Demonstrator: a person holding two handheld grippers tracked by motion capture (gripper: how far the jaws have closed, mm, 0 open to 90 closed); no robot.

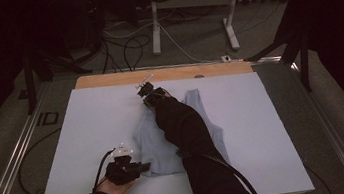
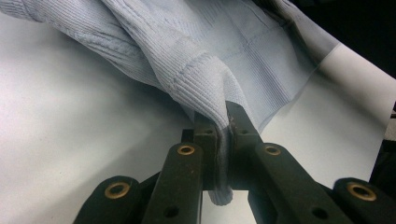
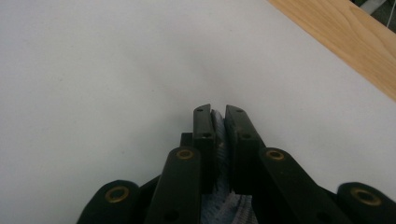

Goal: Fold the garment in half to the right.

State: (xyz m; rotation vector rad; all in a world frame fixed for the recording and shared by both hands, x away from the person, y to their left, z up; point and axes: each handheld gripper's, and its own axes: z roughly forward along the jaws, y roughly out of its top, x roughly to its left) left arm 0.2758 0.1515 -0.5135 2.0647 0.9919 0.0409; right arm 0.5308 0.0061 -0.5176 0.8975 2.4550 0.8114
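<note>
A pale blue knitted garment (image 1: 166, 143) is spread on the white surface (image 1: 94, 132). Its near hem is clamped between the closed jaws of the left hand-held gripper (image 2: 223, 122); a far edge is pinched by the right hand-held gripper (image 3: 218, 112), near the wooden strip (image 1: 167, 73)

1. I can read no text, label, brand, number or sign in the high view; it is too dim and coarse for any lettering on the white desk (image 1: 89, 138) cover.
2. I find nothing written on the pale blue ribbed knit garment (image 2: 196, 70) in the left gripper view.
3. I see no markings on the black jaws in either gripper view, just plain brass rivets.
</note>
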